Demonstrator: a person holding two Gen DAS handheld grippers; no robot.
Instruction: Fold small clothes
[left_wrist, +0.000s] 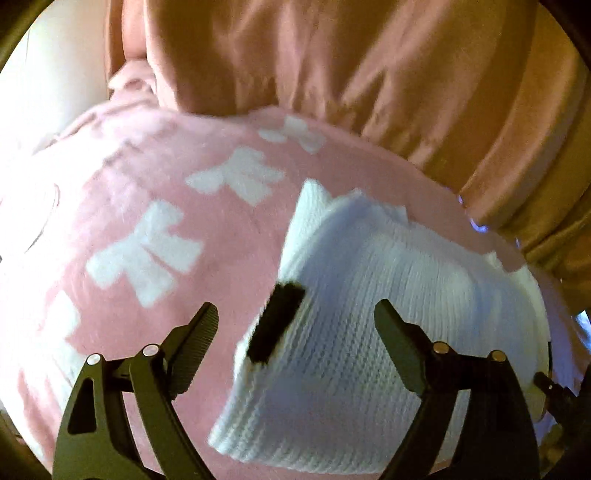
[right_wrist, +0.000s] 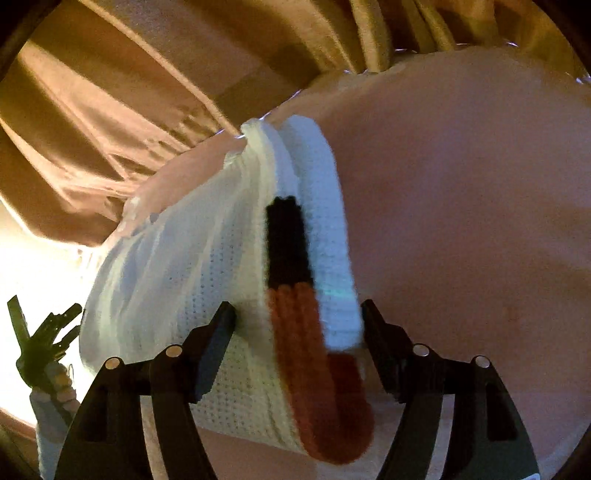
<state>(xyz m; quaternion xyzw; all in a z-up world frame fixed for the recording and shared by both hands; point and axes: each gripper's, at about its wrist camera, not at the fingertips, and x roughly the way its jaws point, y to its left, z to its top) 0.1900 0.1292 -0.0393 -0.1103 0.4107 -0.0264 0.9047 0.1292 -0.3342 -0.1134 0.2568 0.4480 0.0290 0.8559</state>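
1. Where the work happens, a pink fleece blanket (left_wrist: 122, 229) printed with white bows covers the surface, and peach-brown curtains (left_wrist: 369, 66) hang in folds just behind it.
2. From the right wrist view the blanket looks plain pink, and bright light washes out the lower left corner.
3. On the blanket lies a small white knitted garment (left_wrist: 369, 295), bunched and partly folded, with a black patch (left_wrist: 277, 321) near its left edge.
4. Seen from the right, the same garment (right_wrist: 207, 295) shows a black strip running into a rust-brown strip (right_wrist: 310, 362) along its edge.
5. The left gripper (left_wrist: 295, 321) hovers over the garment with its jaws spread wide, gripping nothing; I cannot tell whether the fingertips touch the knit.
6. The right gripper (right_wrist: 297, 321) is also wide open, its fingers either side of the brown strip, closed on nothing.
7. The left gripper also shows at the far left of the right wrist view.
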